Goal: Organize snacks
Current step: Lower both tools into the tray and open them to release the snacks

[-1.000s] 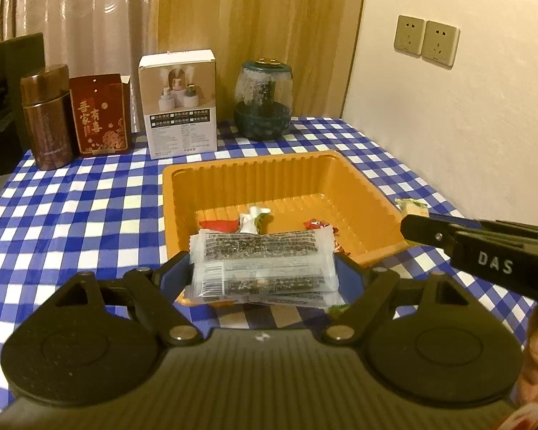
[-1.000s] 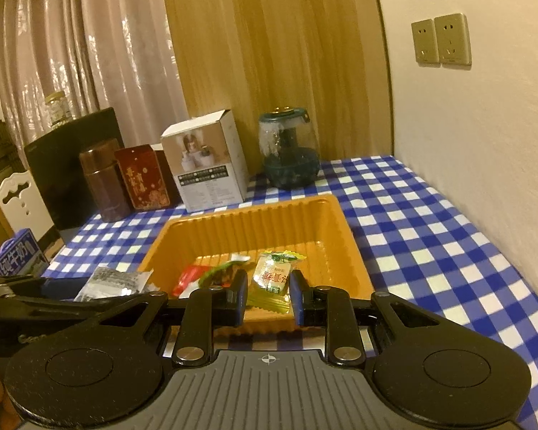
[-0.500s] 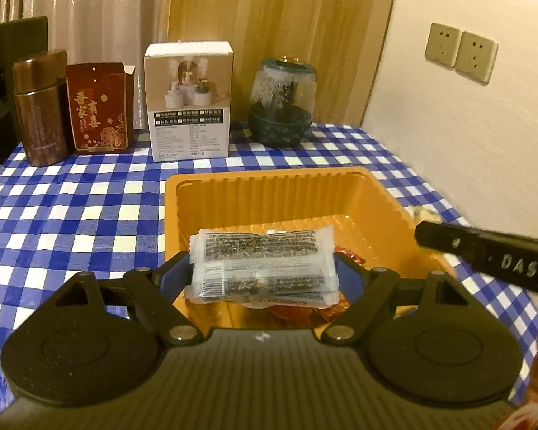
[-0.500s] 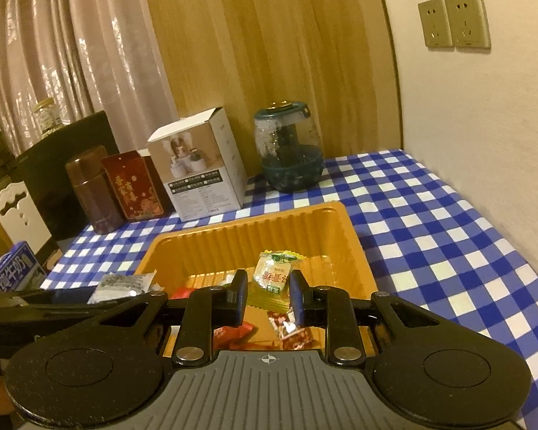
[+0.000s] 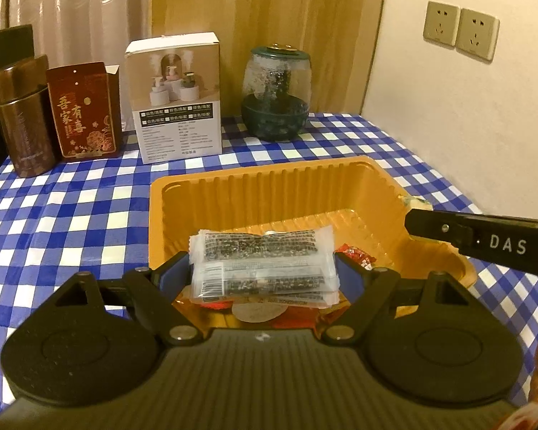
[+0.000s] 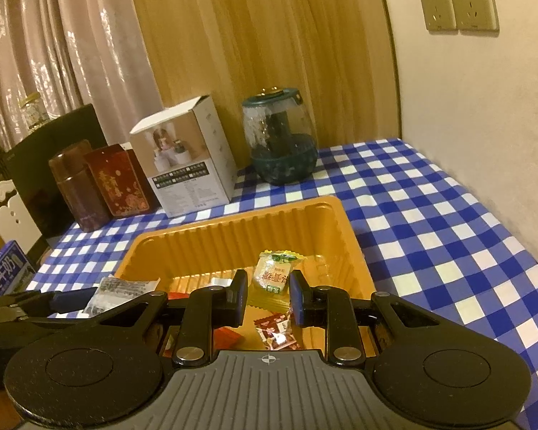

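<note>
My left gripper (image 5: 263, 274) is clamped on a stack of clear-wrapped dark snack bars (image 5: 263, 263), one blue finger pad against each short end, and I hold the stack above the near part of the orange plastic tray (image 5: 269, 186). Under the bars I can make out a red-wrapped sweet (image 5: 357, 255) and something pale and round on the tray floor, though I cannot tell what the round thing is. My right gripper (image 6: 269, 295) has its pads drawn close together on a small yellow-green candy packet (image 6: 274, 274), which sticks up from between them over the right half of the tray (image 6: 344, 222). Below it on the tray floor lies a red-and-brown wrapped candy (image 6: 278, 333) with a flat red packet (image 6: 227, 337) just to its left. From the left wrist view the right gripper's black finger marked DAS (image 5: 484, 242) reaches in over the tray's right rim; from the right wrist view the left gripper and its bars (image 6: 120, 292) sit low at the tray's left edge. The tray rests on a blue-and-white checked tablecloth (image 5: 71, 215). Behind it, near the wooden wall, stand a brown canister (image 5: 23, 118), a red box with gold characters (image 5: 84, 111), a white product box (image 5: 177, 96) and a glass jar with a dark green base (image 5: 276, 95). Two wall sockets (image 5: 461, 34) sit on the cream wall to the right.
</note>
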